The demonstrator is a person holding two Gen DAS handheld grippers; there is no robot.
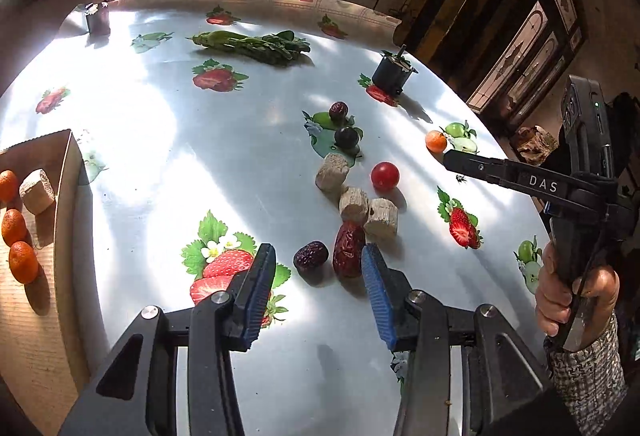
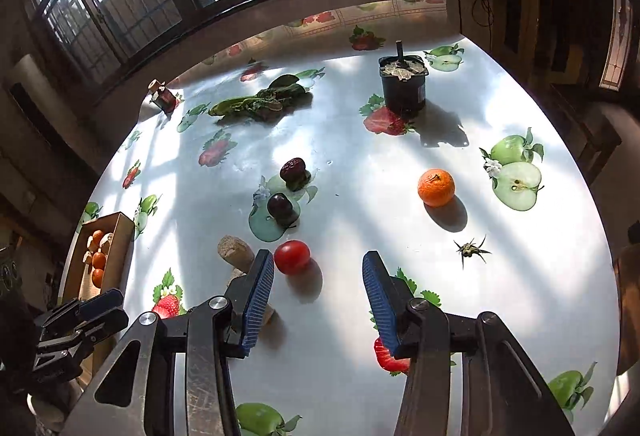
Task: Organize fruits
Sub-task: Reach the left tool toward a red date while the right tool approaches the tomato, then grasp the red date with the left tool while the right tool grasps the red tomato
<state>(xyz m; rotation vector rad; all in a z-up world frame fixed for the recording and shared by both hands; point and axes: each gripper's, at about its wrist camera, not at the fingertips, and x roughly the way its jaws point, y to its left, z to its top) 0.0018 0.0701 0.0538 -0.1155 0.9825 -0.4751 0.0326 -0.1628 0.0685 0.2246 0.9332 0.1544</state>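
The left gripper (image 1: 318,270) is held released over dark dates (image 1: 349,249) mid-desk, for gathering; the right gripper (image 2: 318,278), likewise released, is poised beside a red tomato (image 2: 292,257). Tangerines are already collected in the box (image 1: 66,196) at the desk's left edge.

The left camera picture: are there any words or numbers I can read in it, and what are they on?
"DAS": white letters on the black arm of the right gripper.
The small jar at the far edge of the table: any label is too small to read.
The black pot: no readable writing.
Nothing else carries text; the tablecloth shows only fruit pictures.
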